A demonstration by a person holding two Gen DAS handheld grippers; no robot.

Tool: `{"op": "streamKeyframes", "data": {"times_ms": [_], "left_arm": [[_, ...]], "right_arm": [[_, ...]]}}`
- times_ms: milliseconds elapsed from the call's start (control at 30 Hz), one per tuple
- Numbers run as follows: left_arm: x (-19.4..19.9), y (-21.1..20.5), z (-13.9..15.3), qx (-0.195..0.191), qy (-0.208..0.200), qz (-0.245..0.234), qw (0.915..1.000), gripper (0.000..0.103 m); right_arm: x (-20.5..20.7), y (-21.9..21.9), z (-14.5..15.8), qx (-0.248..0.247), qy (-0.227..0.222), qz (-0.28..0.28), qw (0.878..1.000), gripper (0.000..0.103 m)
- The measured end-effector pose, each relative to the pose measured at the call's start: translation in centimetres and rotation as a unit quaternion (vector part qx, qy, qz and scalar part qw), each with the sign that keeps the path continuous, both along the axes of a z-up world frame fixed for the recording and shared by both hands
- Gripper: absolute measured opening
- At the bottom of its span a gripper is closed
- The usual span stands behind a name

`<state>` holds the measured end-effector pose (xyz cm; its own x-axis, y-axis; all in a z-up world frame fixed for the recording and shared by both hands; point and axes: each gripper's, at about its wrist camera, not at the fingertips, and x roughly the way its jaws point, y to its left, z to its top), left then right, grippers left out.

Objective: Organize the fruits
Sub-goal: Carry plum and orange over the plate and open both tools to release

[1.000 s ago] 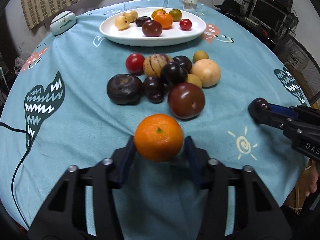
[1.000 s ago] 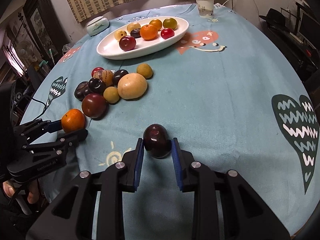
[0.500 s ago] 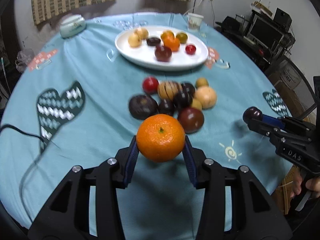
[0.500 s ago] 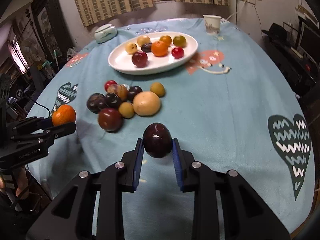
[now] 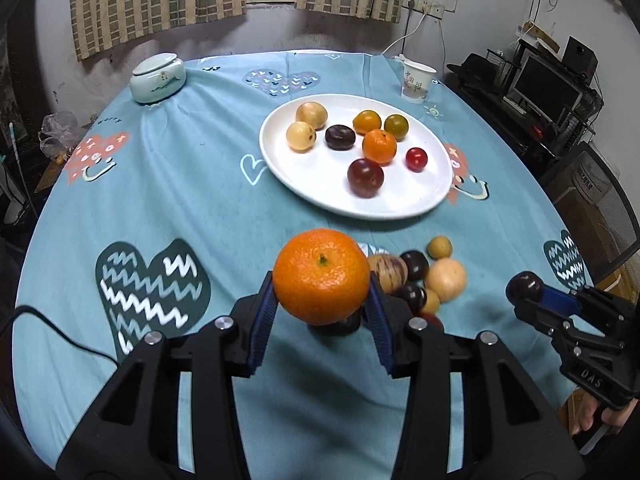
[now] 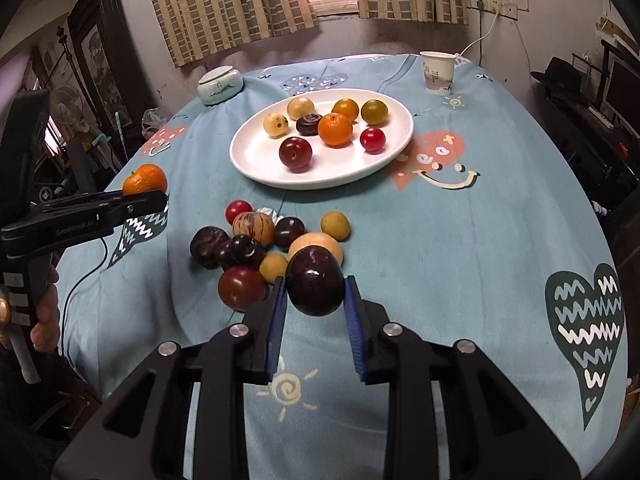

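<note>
My left gripper [image 5: 321, 305] is shut on an orange tangerine [image 5: 321, 276] and holds it in the air above the near side of the table; it also shows in the right wrist view [image 6: 144, 179]. My right gripper [image 6: 315, 307] is shut on a dark purple plum [image 6: 315, 282], lifted over the loose fruit pile [image 6: 256, 246]; the plum also shows in the left wrist view [image 5: 524, 286]. A white oval plate [image 5: 320, 188] with several fruits sits beyond the pile and shows in the right wrist view [image 6: 256, 160] too.
A paper cup [image 6: 438, 72] and a pale lidded ceramic jar [image 6: 220, 85] stand at the table's far side. A black cable [image 5: 60, 330] lies at the left edge. Shelves, a monitor and a chair crowd the right side of the room.
Both grippers have risen from the table with their fruits held. The views now look down on the plate from higher up and the fruit pile sits below the fingers.
</note>
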<state>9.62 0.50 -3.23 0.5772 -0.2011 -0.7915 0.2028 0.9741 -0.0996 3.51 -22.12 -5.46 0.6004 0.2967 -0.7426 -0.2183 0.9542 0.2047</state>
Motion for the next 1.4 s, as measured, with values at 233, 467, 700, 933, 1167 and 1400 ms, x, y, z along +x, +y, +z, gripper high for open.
{"op": "streamKeyframes", "data": {"times_ms": [233, 467, 700, 933, 1167, 1400], "left_arm": [[6.2, -2.6, 1.9, 0.023, 0.004, -0.02, 0.9995, 0.044], [14.7, -5.0, 1.2, 0.025, 0.035, -0.028, 0.9987, 0.044], [22.8, -6.9, -0.9, 0.033, 0.069, -0.023, 0.9968, 0.045], [25.6, -6.8, -3.2, 0.035, 0.096, -0.017, 0.9946, 0.045], [25.5, -6.0, -1.0, 0.018, 0.062, -0.002, 0.9979, 0.072], [20.4, -3.8, 1.6, 0.027, 0.031, 0.003, 0.9992, 0.088]], "right_arm": [[5.7, 0.4, 1.4, 0.003, -0.004, 0.004, 1.0, 0.029], [15.0, 0.4, 1.0, -0.018, -0.01, -0.012, 1.0, 0.029], [22.3, 1.5, -0.6, -0.066, 0.001, 0.007, 0.998, 0.029], [23.6, 1.6, -1.0, -0.087, -0.018, 0.003, 0.996, 0.029], [24.3, 2.6, -1.8, -0.125, -0.019, -0.005, 0.992, 0.058], [20.7, 0.8, 0.7, -0.112, -0.05, -0.015, 0.992, 0.068]]}}
